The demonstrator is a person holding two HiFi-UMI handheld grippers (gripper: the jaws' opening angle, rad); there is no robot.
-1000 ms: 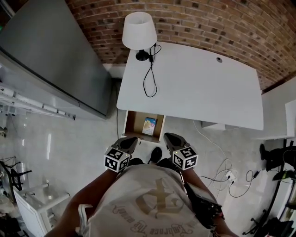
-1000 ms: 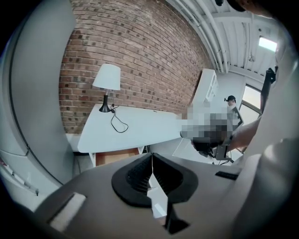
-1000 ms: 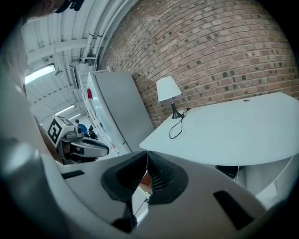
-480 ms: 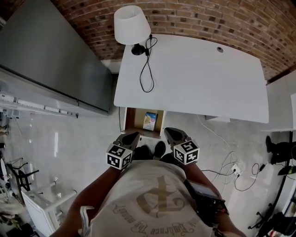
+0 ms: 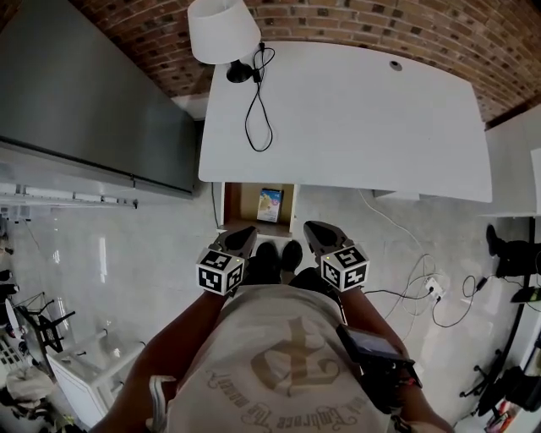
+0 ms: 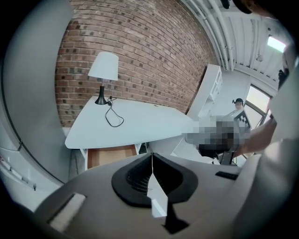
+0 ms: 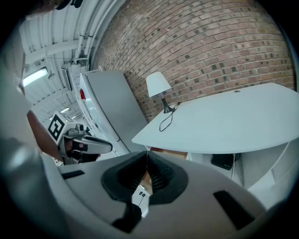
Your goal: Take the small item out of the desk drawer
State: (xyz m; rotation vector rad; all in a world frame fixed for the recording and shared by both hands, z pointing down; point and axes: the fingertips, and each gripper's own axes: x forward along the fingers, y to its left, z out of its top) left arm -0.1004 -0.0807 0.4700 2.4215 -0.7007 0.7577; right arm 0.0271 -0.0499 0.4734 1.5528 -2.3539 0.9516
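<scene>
Tabletop [image 5: 355, 118] and open drawer [image 5: 245, 201] had drawn closer. I held left gripper [image 5: 243, 237] and right gripper [image 5: 315, 232] closed, empty; small item [image 5: 270, 205] remained out of reach, by my estimate.

A white lamp [image 5: 222, 30] stands at the far left corner of the tabletop [image 5: 363, 118], its black cord [image 5: 256, 101] looped across the white surface. A brick wall [image 5: 380, 25] runs behind. A grey cabinet [image 5: 84, 93] stands at the left. Cables [image 5: 423, 292] lie on the floor at the right.
</scene>
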